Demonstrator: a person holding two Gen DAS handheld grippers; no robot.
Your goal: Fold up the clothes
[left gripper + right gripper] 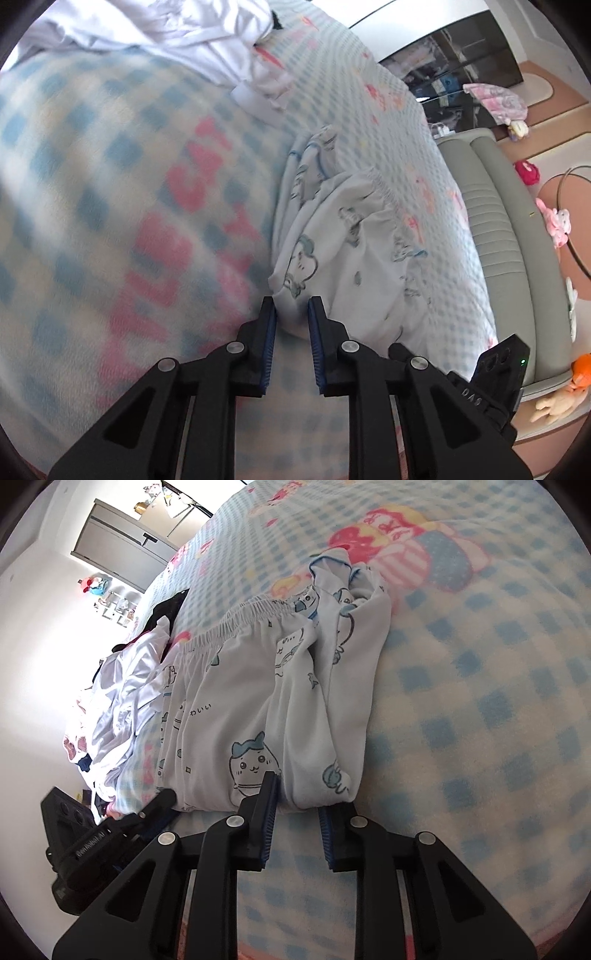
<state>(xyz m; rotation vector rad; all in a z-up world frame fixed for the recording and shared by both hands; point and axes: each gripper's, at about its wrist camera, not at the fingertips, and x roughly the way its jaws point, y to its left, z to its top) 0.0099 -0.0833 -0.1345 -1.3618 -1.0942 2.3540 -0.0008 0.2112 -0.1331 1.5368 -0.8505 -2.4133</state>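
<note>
Printed pajama pants (258, 686) marked "わいい" are straddled at the hem by both parted, unclenched tongs: left gripper (291, 306), right gripper (299, 794). Blanket (110, 184) lettering is blurred.

the blanket (110, 184) is smeared with blur in the left wrist view; its pink lettering cannot be read. the white pile (166, 33) runs off the top edge. shelf contents (443, 81) behind dark glass are too small to tell.

in the right wrist view the right gripper (301, 794) has its right fingertip hidden under the folded pants (258, 686). the left gripper (147, 812), at the pants' near left corner, has its tips hidden, so its grip cannot be told. the dark cloth (170, 605) is half covered by the white pile (122, 672).
</note>
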